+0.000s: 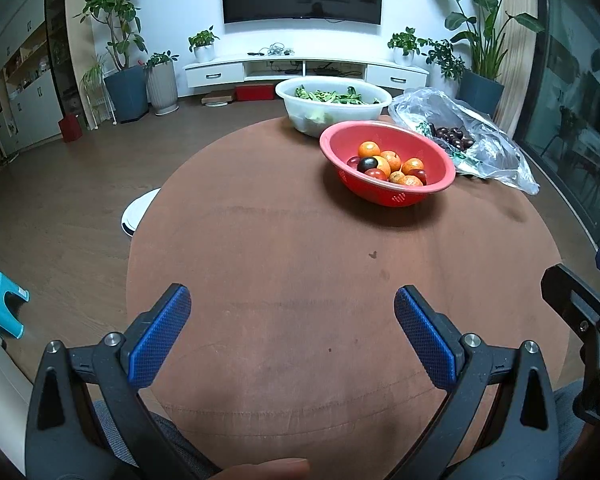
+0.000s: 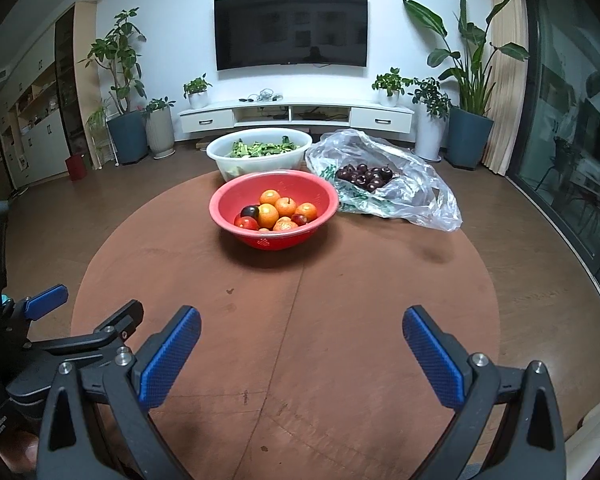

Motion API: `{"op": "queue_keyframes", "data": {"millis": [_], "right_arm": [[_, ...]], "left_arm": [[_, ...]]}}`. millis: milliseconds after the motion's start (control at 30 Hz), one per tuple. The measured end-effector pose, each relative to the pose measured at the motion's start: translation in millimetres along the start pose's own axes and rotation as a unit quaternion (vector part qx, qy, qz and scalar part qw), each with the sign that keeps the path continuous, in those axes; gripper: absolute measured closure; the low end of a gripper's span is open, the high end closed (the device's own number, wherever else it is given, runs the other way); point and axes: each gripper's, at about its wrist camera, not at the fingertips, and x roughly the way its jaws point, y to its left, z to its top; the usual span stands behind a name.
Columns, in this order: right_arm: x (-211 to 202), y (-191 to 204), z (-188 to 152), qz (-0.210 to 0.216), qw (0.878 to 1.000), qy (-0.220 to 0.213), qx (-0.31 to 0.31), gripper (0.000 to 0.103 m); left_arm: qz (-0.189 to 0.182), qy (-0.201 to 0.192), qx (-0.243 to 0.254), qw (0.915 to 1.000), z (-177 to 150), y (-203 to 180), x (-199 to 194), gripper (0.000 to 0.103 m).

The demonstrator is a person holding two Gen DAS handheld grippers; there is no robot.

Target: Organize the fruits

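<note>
A red colander bowl (image 1: 396,198) (image 2: 260,240) stands on the round brown table (image 1: 300,280) (image 2: 340,300), holding several oranges (image 1: 369,149) (image 2: 269,197), red plums and one dark plum (image 1: 367,164) (image 2: 250,211). Behind it to the right, a clear plastic bag (image 1: 496,152) (image 2: 420,188) lies open with several dark plums (image 1: 452,136) (image 2: 366,176). My left gripper (image 1: 292,312) is open and empty over the near table edge. My right gripper (image 2: 302,330) is open and empty, also near the front edge, to the right of the left one.
A white basin (image 1: 300,108) (image 2: 224,160) of green vegetables stands at the table's far edge behind the red bowl. A white stool (image 1: 136,212) sits left of the table, and a turquoise stool (image 1: 0,304) on the floor farther left.
</note>
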Motion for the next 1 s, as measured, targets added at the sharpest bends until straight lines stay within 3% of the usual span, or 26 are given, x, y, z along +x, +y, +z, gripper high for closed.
{"op": "queue_keyframes", "data": {"millis": [1000], "right_arm": [[-0.5, 0.6, 0.3, 0.0, 1.0, 0.001, 0.0, 0.0]], "left_arm": [[0.002, -0.001, 0.001, 1.0, -3.7, 1.4, 0.6, 0.0]]}}
